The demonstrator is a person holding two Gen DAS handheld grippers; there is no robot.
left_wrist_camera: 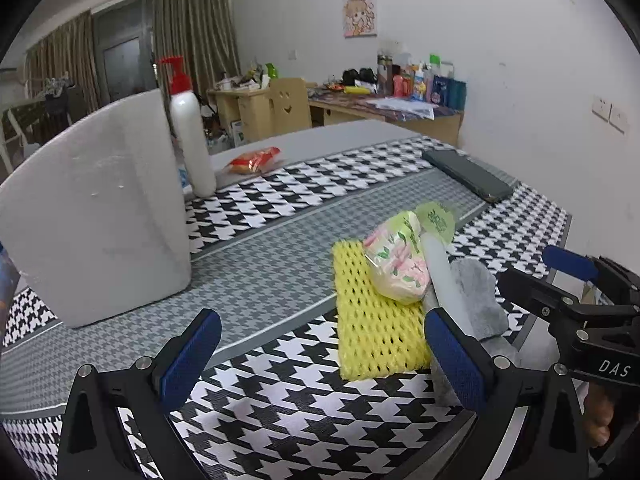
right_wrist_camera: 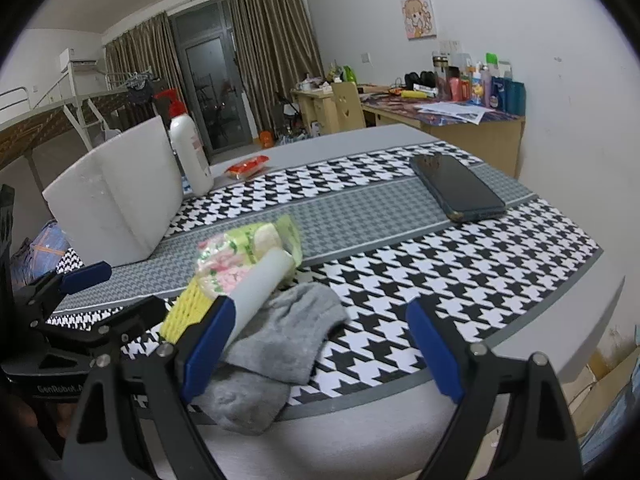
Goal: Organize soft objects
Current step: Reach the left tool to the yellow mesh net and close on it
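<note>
Soft objects (left_wrist_camera: 400, 264) lie heaped and unsorted beside our white foam box (left_wrist_camera: 100, 208), both grippers (left_wrist_camera: 320, 356) (right_wrist_camera: 320, 348) spread wide, holding nothing

The gray sock (left_wrist_camera: 478, 300) is partly covered by the white foam tube (left_wrist_camera: 444, 280), and the left gripper's right finger (left_wrist_camera: 456, 360) hides its near end. The yellow foam net (right_wrist_camera: 186, 312) shows only a corner in the right wrist view. The print on the green label (left_wrist_camera: 436, 220) is too small to read. The white foam block (left_wrist_camera: 96, 216) hides the base of the pump bottle (left_wrist_camera: 192, 140).
</note>
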